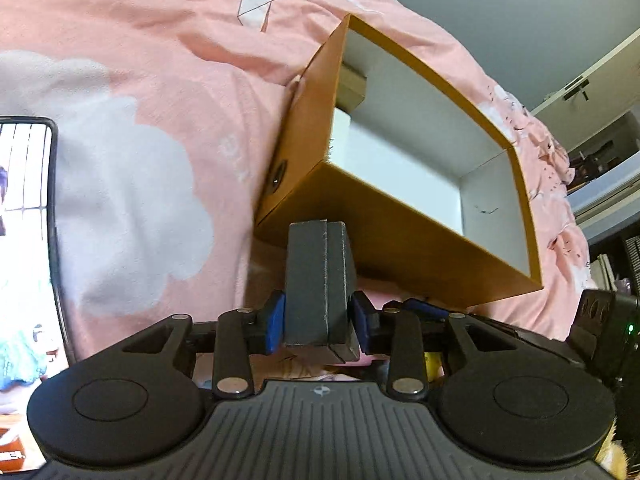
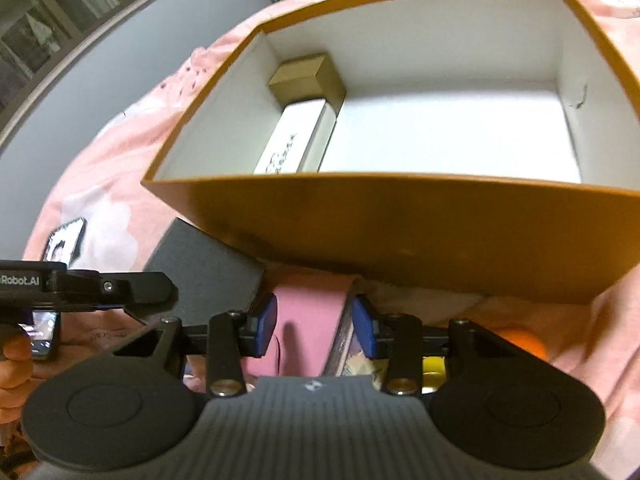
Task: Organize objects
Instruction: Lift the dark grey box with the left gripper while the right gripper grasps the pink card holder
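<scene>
An open orange box (image 1: pixel 360 216) with a white inside lies on a pink bedspread; it also shows in the right wrist view (image 2: pixel 400 224). Inside at its left are a small brown carton (image 2: pixel 308 76) and a long white carton (image 2: pixel 292 140). My left gripper (image 1: pixel 318 320) is shut on a dark grey flat box (image 1: pixel 316 280), held just before the orange box's near wall. The grey box (image 2: pixel 200 272) also shows in the right wrist view. My right gripper (image 2: pixel 314 328) is shut on a pink flat box (image 2: pixel 304 320) below the orange box's near wall.
A phone (image 1: pixel 24 240) with a lit screen lies on the bedspread at the left. A yellow thing (image 2: pixel 434 368) and an orange ball (image 2: pixel 524 340) lie near my right gripper. Shelves and grey walls stand beyond the bed.
</scene>
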`<action>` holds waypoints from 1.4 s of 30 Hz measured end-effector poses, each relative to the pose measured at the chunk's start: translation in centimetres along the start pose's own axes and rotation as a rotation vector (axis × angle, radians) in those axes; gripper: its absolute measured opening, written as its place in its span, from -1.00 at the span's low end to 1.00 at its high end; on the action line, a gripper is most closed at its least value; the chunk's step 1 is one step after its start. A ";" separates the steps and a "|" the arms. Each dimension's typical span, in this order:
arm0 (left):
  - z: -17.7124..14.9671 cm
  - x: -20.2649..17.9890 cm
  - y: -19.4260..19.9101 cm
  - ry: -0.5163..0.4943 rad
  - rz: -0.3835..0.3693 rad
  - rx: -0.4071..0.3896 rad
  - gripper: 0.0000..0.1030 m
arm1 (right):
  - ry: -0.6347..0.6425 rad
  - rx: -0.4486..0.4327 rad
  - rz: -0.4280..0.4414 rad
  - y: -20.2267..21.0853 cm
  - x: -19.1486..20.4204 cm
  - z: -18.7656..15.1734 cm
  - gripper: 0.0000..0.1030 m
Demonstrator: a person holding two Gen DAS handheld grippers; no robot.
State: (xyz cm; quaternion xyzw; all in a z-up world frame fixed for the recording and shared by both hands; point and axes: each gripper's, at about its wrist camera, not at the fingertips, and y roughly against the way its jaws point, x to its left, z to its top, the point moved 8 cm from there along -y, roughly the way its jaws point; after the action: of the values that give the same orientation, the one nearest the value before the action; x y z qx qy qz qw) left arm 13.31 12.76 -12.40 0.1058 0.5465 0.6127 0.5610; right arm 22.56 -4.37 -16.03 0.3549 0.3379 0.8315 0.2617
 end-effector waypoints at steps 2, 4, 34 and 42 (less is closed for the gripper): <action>-0.1 0.2 0.1 0.006 0.004 0.005 -0.22 | 0.005 0.020 -0.011 -0.6 0.0 -0.1 -0.13; -0.1 0.3 0.1 0.002 0.003 0.011 -0.22 | 0.004 0.043 -0.014 -1.3 -0.3 -0.1 -0.13; -1.0 1.7 1.1 -0.098 0.170 0.004 -0.22 | -0.119 0.104 0.182 -0.1 2.3 -1.8 -0.52; -1.2 1.8 1.3 -0.091 0.157 -0.015 -0.22 | -0.128 0.078 0.167 0.3 2.5 -1.6 -0.55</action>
State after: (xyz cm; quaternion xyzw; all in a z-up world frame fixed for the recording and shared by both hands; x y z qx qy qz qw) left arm 11.01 13.81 -12.66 0.1716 0.5058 0.6535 0.5363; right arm 19.70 -3.46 -15.64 0.4442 0.3218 0.8122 0.1988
